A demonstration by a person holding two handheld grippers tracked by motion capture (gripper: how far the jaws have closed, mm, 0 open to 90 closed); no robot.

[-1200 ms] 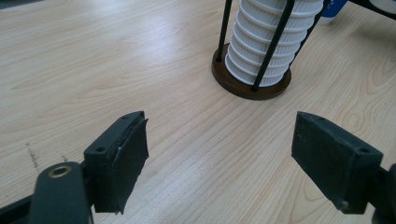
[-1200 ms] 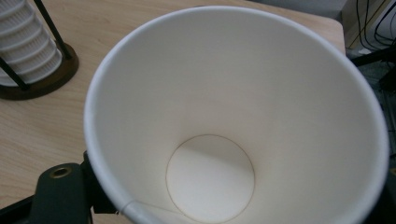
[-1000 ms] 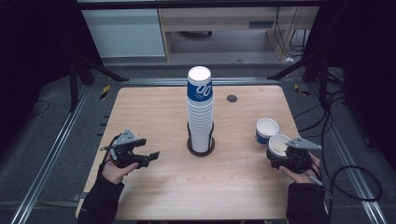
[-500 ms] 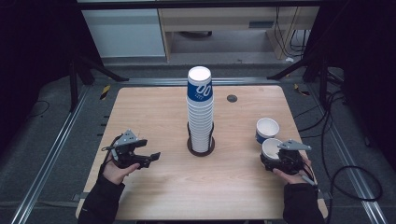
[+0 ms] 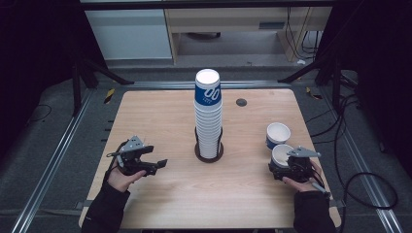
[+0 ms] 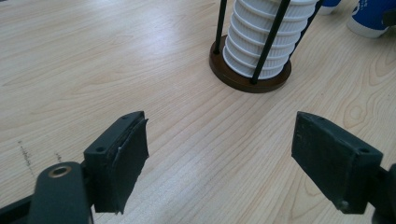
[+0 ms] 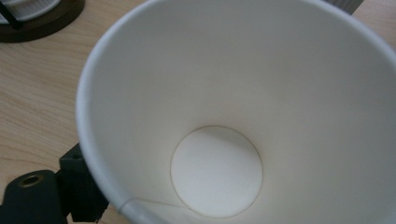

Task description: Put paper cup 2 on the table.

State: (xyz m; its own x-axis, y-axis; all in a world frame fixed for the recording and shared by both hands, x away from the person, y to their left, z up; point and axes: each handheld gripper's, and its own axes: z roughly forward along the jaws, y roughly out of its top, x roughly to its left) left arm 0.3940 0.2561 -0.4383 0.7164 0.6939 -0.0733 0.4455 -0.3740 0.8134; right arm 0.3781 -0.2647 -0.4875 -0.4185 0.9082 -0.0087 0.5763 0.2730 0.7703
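**Setting the cup down clean**

The right gripper point(image 5: 284, 167) has just been opening — the cup point(image 5: 282, 155) sits between its jaws, upright on the table point(image 5: 160, 111) beside a second cup point(image 5: 278, 134). Back away level — don't tip it. The left gripper point(image 5: 158, 164) hangs open, empty.

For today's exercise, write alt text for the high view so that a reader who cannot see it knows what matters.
A person's right claw sits at an upright paper cup on a wooden table, beside a second cup. A tall stack of cups stands in a holder at the centre, and the left claw rests open at the left.
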